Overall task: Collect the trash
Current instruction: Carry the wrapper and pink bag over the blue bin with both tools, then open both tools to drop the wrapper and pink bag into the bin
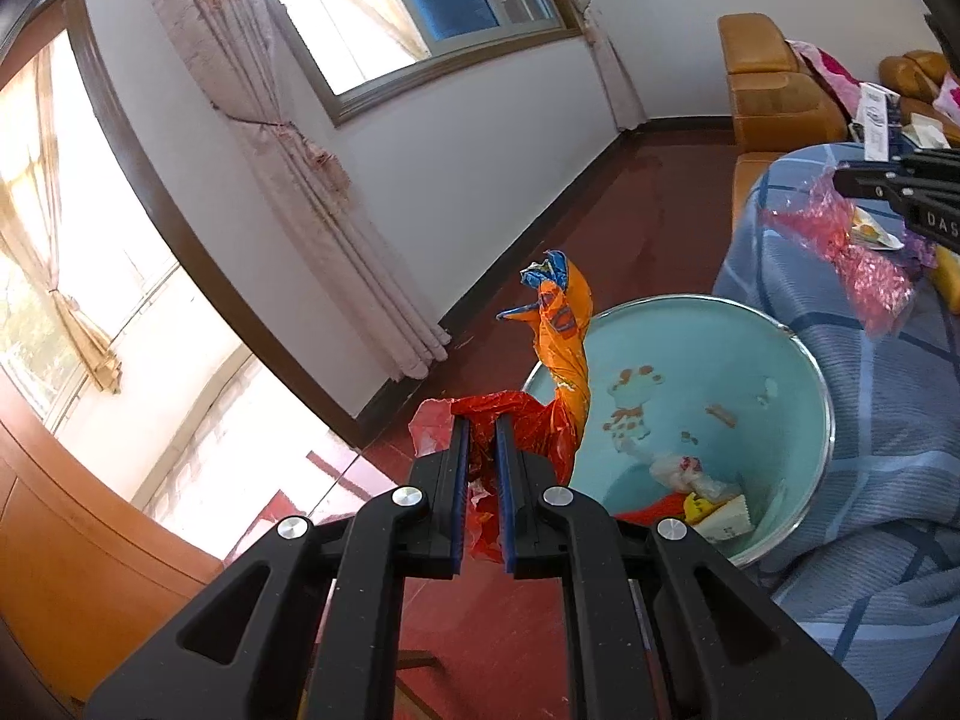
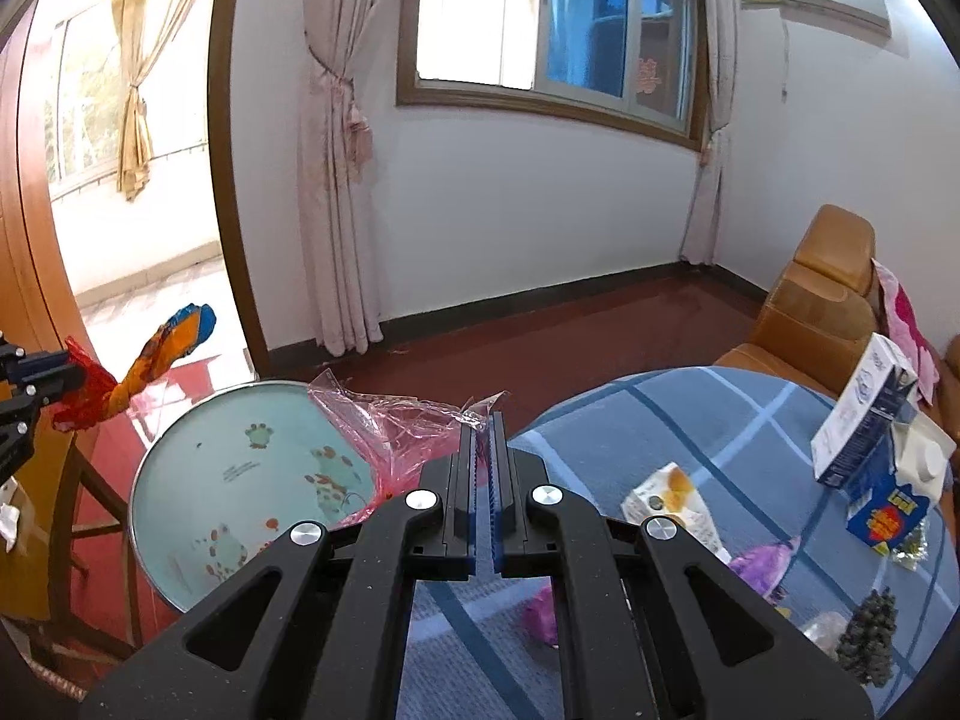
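- My left gripper (image 1: 481, 420) has its fingers pressed onto a red and orange plastic wrapper (image 1: 555, 360), pinching the crumpled red end while the twisted orange tail sticks up free above the teal bin (image 1: 798, 360).
- My right gripper (image 2: 483, 420) has its fingers nearly together on a corner of a pink cellophane bag (image 2: 390, 420), which hangs out over the bin's rim, beside the counter (image 2: 690, 420) with its blue checked cloth.
- Both pieces look featherweight, limp and slick; I judge they weigh next to nothing but can slide out of a shallow pinch.
- The best hold on film like this is a bunched fold, not a single thin edge, so the pads bite several layers.
- The cellophane is crinkly and likely springs open when let go, so it may catch on the rim instead of dropping in.
- Still lying on the counter: a snack packet (image 2: 672, 498), a purple wrapper (image 2: 765, 564) and cartons (image 2: 864, 414); the cartons are stiffer and should take a grip across their flat sides.
- Some trash already sits in the bin's bottom.
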